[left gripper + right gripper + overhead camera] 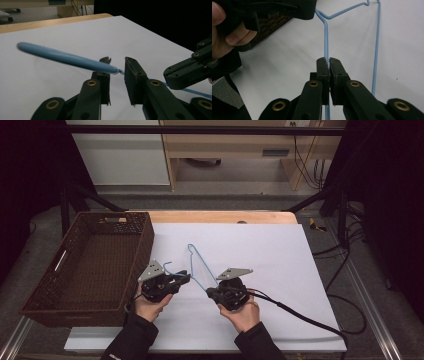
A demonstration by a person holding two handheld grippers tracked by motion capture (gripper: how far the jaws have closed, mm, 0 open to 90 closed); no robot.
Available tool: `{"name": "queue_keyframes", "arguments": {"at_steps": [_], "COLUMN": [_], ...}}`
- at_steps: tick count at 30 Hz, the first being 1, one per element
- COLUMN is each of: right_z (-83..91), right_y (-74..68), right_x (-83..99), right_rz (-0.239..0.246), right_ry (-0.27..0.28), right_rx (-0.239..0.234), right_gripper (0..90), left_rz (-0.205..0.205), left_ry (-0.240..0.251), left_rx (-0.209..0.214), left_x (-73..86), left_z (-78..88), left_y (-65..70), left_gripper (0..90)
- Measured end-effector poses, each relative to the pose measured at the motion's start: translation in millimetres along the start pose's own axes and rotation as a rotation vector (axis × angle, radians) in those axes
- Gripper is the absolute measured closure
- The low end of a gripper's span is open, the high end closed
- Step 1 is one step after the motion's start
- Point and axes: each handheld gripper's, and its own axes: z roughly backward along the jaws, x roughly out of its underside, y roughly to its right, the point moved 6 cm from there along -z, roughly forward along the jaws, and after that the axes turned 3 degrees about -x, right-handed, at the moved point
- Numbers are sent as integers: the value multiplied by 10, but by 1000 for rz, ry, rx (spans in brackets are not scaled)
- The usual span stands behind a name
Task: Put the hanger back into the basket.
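High view. A thin light-blue wire clothes hanger (pixel 199 265) sits at the lower centre of the frame, over a white sheet (pixel 270 260) that covers the wooden table (pixel 225 216). The left gripper (pixel 181 279) and right gripper (pixel 210 292), each in a person's hand, meet the wire from either side. A dark brown woven basket (pixel 145 240) stands at the left of the frame; no item shows inside it.

Left gripper view. Its two black jaws stand slightly apart at lower centre, with the hanger's wire (pixel 75 60) crossing just above and between them. The pads do not visibly press on it, so this gripper counts as released though nearly closed. The right gripper (pixel 172 78) shows at the right edge, on the same wire.

Right gripper view. The right gripper (pixel 328 60) is clenched on one straight run of the hanger (pixel 326 37) at centre frame; the hook end reaches the top edge.

Status. One end secured; the second hold appears incomplete. Judged early: any move toward the basket remains undone.
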Motion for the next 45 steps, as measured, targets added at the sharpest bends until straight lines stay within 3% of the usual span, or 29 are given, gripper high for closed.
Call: {"name": "queue_keyframes", "arguments": {"at_steps": [10,15,23,27,29,30,35,41,45], "right_z": [-49,-91,-100,-17,-8,-6,-77,-154,-209], "right_y": [18,14,19,41,47,57,63,56,40], "right_x": [48,88,131,70,60,52,66,112,139], "right_rz": [4,-1,30,62,64,68,118,122,114], "right_ry": [-28,-42,-69,-42,-39,-39,-23,-48,-69], "right_rx": [3,5,26,45,53,65,86,91,77], "right_gripper": [876,876,867,754,739,686,542,599,728], "left_rz": [19,-3,-41,-43,-40,-42,-48,-52,-57], "left_ry": [-21,-39,-61,-64,-66,-66,-69,-72,-73], "left_rx": [18,-7,-28,-31,-35,-36,-39,-43,-45], "left_x": [-4,-17,-13,-18,-22,-23,-22,-28,-31], "left_z": [-10,-34,-70,-71,-76,-76,-80,-86,-89], "left_y": [16,72,148,158,166,170,195,222,233], "left_gripper": [843,849,849,849,849,849,849,849,849]}}
